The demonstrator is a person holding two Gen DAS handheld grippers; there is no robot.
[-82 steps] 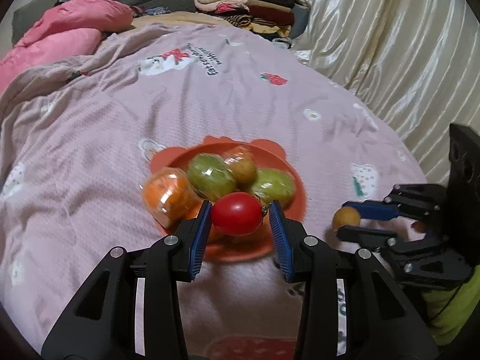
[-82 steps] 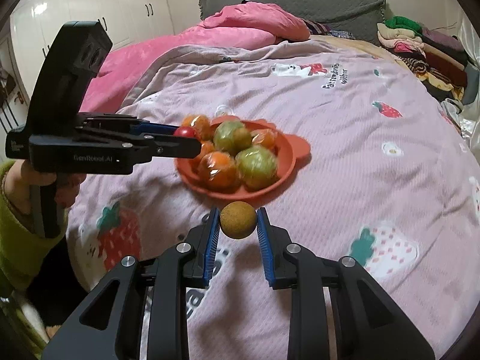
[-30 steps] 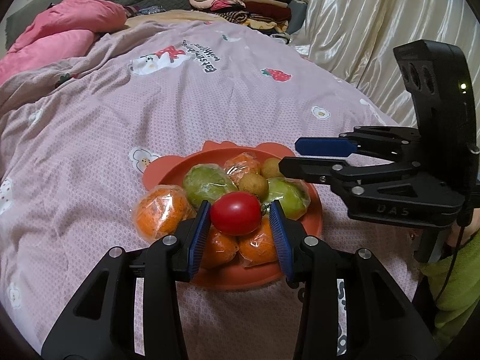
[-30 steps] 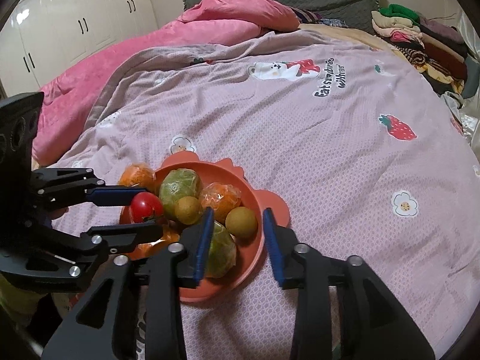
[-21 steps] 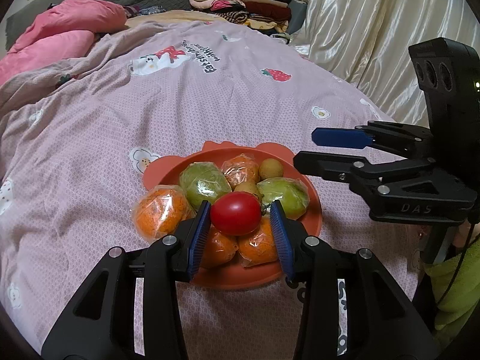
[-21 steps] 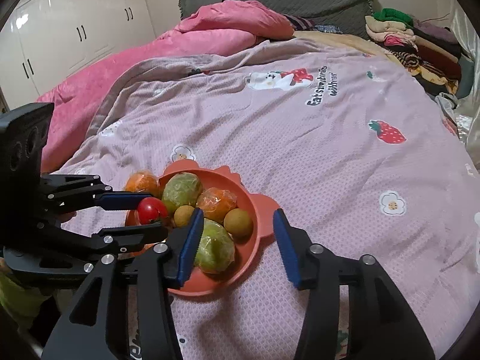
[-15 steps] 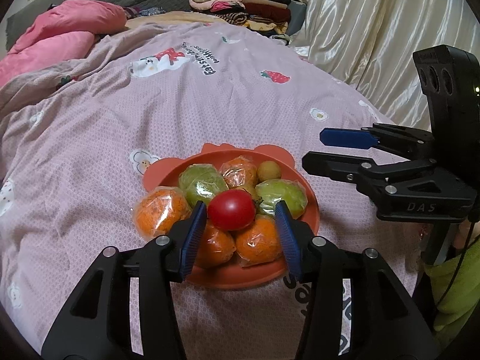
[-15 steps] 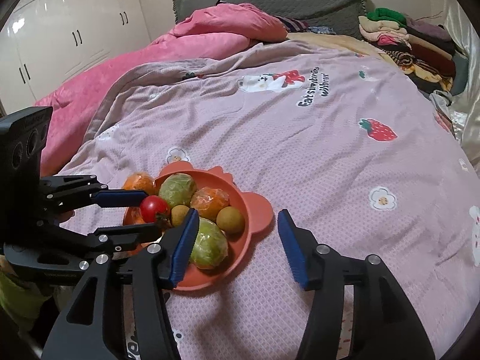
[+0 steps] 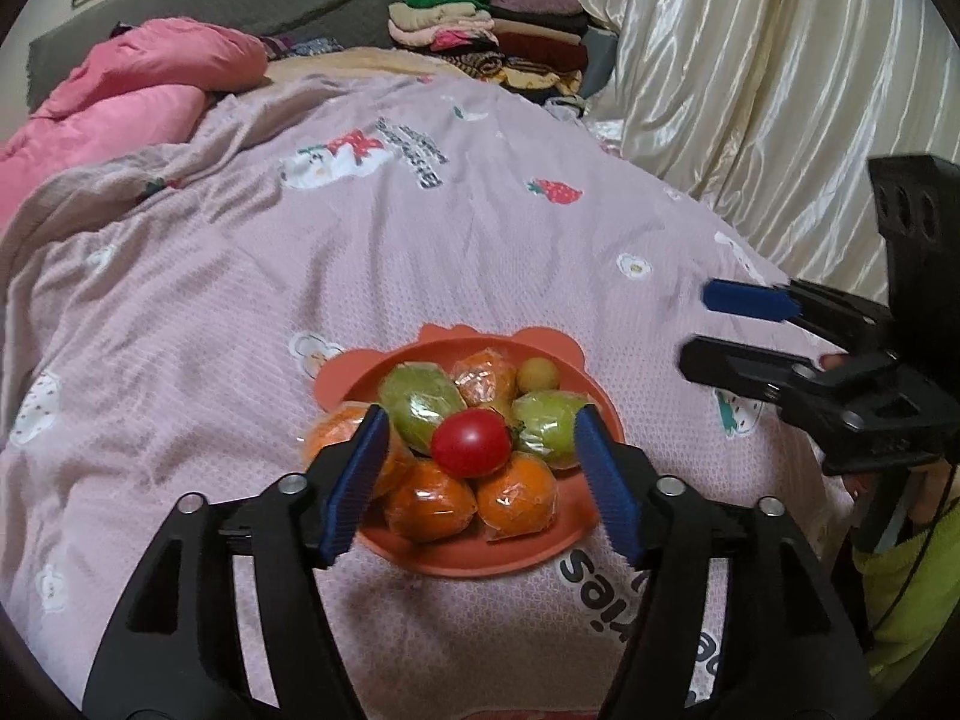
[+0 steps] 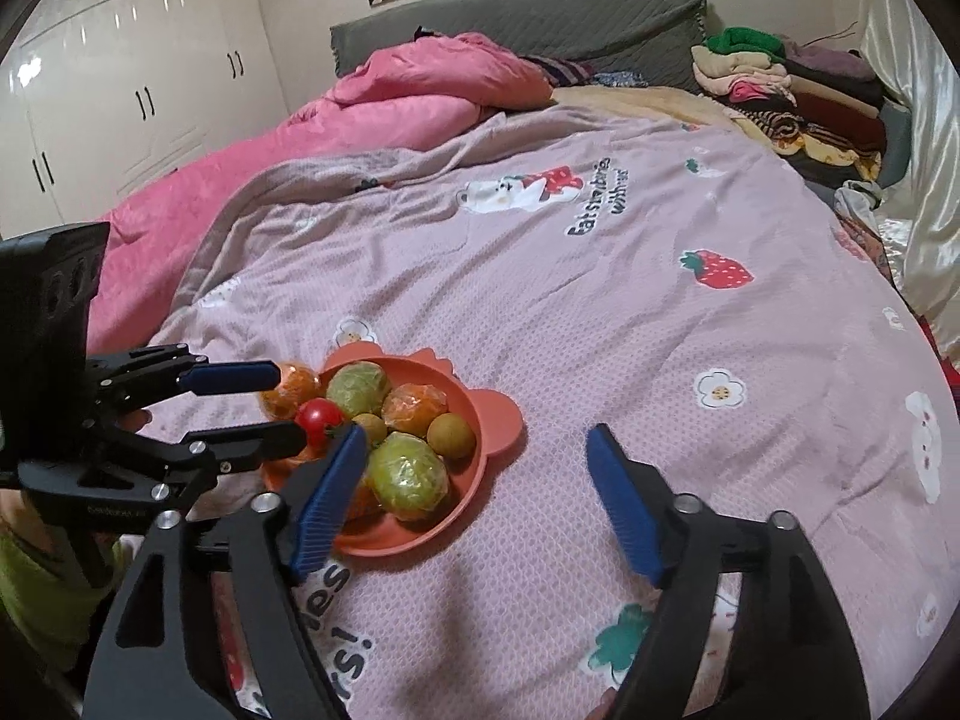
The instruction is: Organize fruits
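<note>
Red and glossy, the tomato (image 9: 471, 443) sits on top of the heaped fruit in the orange plate (image 9: 480, 558) on the pink bedspread (image 9: 240, 276), straight ahead of the left gripper (image 9: 480, 480) and between its blue pads, which stand wide apart and touch nothing. Over on the plate's far side the right gripper (image 10: 474, 504) is spread wide and empty too – it points past the rim at bare cover, so the left one is plainly nearer the tomato and, I'd judge, the one to back straight off

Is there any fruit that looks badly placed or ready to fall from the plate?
Yes. One wrapped orange hangs over the left rim of the orange plate, and the tomato sits perched on top of the heap, so both might roll off.
</note>
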